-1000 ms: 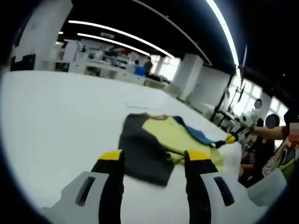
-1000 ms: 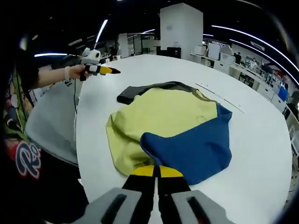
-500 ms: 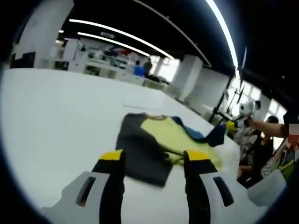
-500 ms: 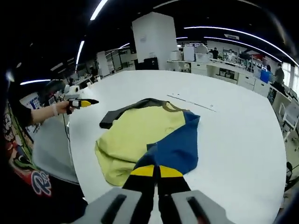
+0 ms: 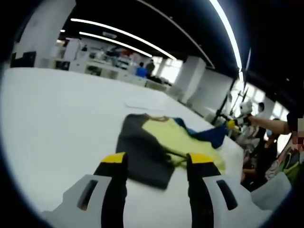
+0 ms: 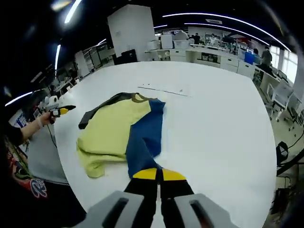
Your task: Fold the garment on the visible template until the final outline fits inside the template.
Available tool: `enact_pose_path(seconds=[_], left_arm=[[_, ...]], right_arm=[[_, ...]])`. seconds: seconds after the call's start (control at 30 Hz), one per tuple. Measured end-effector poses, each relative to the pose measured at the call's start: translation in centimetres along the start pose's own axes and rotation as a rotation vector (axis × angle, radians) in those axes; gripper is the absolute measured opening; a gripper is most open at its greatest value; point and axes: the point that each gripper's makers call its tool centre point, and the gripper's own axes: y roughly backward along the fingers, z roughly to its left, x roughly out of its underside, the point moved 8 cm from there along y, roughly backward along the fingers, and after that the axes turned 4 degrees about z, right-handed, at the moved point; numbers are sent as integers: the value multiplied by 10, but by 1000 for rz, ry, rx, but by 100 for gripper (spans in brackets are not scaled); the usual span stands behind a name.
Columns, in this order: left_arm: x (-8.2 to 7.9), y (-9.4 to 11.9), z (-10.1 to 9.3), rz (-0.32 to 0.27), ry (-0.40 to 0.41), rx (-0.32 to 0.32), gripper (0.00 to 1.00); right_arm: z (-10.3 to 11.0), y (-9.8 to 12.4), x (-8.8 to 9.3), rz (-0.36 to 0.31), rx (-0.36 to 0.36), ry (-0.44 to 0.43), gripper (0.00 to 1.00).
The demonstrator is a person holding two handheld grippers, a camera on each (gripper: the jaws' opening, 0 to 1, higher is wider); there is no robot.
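Right gripper view: the right gripper (image 6: 159, 175) at bottom centre has its jaws pinched together on the blue sleeve (image 6: 145, 142), which stretches as a long band straight up the frame from the jaw tips and over the yellow shirt (image 6: 111, 128) on the white table (image 6: 218, 123). The dark sleeve (image 6: 102, 108) lies at the shirt's far left edge. Left gripper view: the left gripper (image 5: 154, 164) hangs with jaws wide apart and empty, the dark sleeve directly ahead of it and nearer than to the right.
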Motion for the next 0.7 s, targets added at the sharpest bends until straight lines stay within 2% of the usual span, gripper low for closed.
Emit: enact_pose_path(seconds=[0.23, 0.57, 0.7], left_arm=[[0, -1, -1, 0, 3, 0, 46], [2, -2, -1, 11, 8, -1, 46], [1, -3, -2, 14, 10, -4, 46]], right_arm=[[-28, 3, 2, 38, 75, -47, 0], [-73, 13, 6, -1, 166, -183, 0], [-85, 16, 10, 6, 206, -203, 0]])
